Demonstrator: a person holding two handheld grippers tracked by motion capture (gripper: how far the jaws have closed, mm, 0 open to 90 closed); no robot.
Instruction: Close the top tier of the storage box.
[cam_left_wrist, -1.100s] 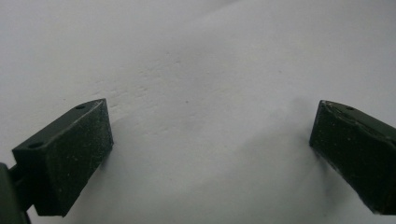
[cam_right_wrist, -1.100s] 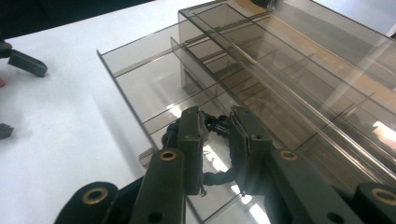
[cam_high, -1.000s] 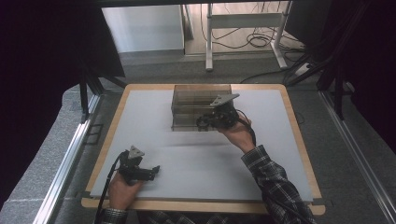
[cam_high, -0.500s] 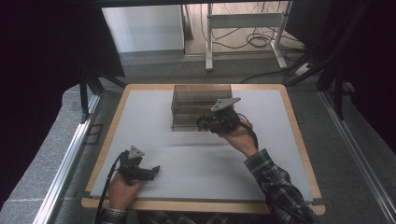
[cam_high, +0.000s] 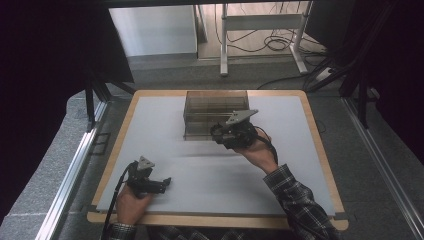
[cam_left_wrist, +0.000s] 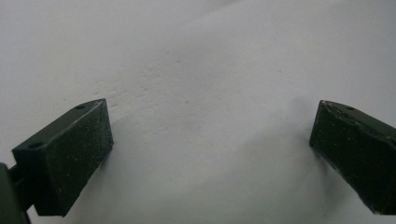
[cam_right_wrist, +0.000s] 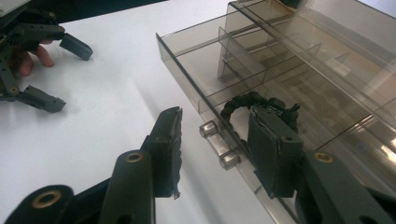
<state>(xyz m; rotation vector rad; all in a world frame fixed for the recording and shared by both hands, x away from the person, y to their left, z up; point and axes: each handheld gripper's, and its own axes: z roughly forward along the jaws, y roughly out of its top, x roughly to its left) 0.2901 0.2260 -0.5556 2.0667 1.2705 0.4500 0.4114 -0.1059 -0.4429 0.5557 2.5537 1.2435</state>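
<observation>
Right gripper (cam_right_wrist: 215, 140), jaws just opening, straddles the drawer's handle (cam_right_wrist: 218, 144) unclamped.

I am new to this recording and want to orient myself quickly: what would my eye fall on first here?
First, the smoky transparent plastic drawer box at the far middle of the white table mat. The right gripper, its fingers just opening, straddles the front wall of the pulled-out drawer beside its clear handle; a black braided bracelet lies inside. The left gripper rests open near the front edge.

White table (cam_high: 165, 130), clear drawer organizer (cam_high: 216, 112) on it
</observation>
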